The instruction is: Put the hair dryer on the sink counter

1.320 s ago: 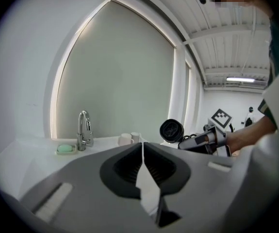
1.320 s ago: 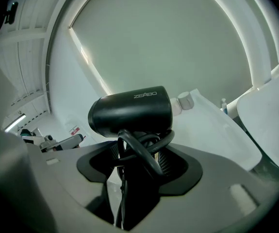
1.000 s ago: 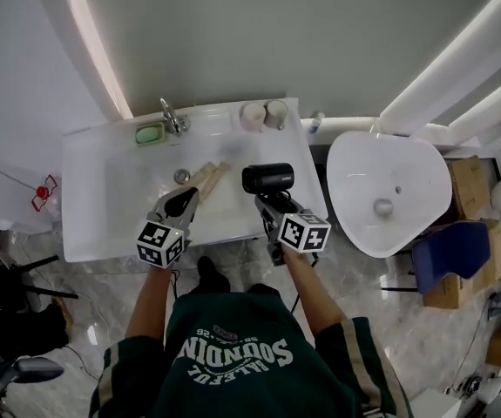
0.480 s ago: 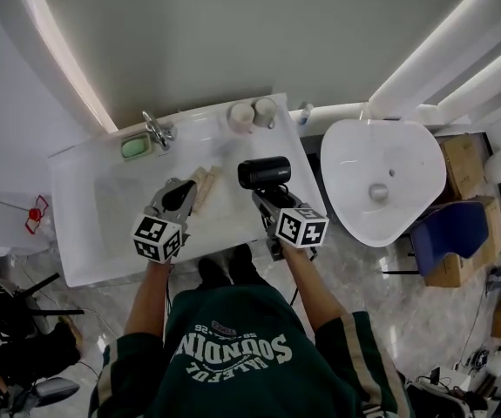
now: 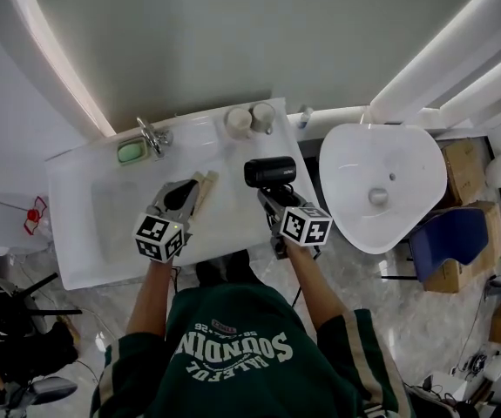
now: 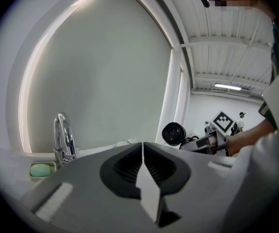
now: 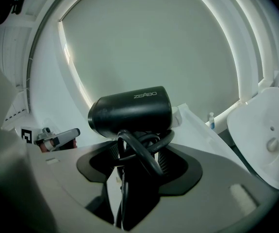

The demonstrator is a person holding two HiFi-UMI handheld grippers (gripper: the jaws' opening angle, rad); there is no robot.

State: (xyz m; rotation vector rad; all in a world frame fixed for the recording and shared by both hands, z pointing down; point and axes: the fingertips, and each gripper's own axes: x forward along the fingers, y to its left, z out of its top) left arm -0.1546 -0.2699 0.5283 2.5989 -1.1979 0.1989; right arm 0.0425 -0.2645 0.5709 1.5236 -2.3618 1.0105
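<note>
Sink counter [image 5: 233,225]: white, under both grippers.
Hair dryer [image 5: 269,171]: black, over the counter's right part, barrel crosswise.
Right gripper [image 5: 270,195]: forearm stretched forward, jaws clenched on the dryer's handle and coiled cord.
Left gripper [image 5: 199,182]: forearm forward, jaws pressed together, empty.

The hair dryer [image 5: 270,171], clamped in the right gripper [image 5: 269,193], has edged toward 2 o'clock across the sink counter [image 5: 233,226], nearer the two cups [image 5: 250,118], as the left gripper [image 5: 193,188] drifts likewise from the tap [image 5: 152,136].
</note>
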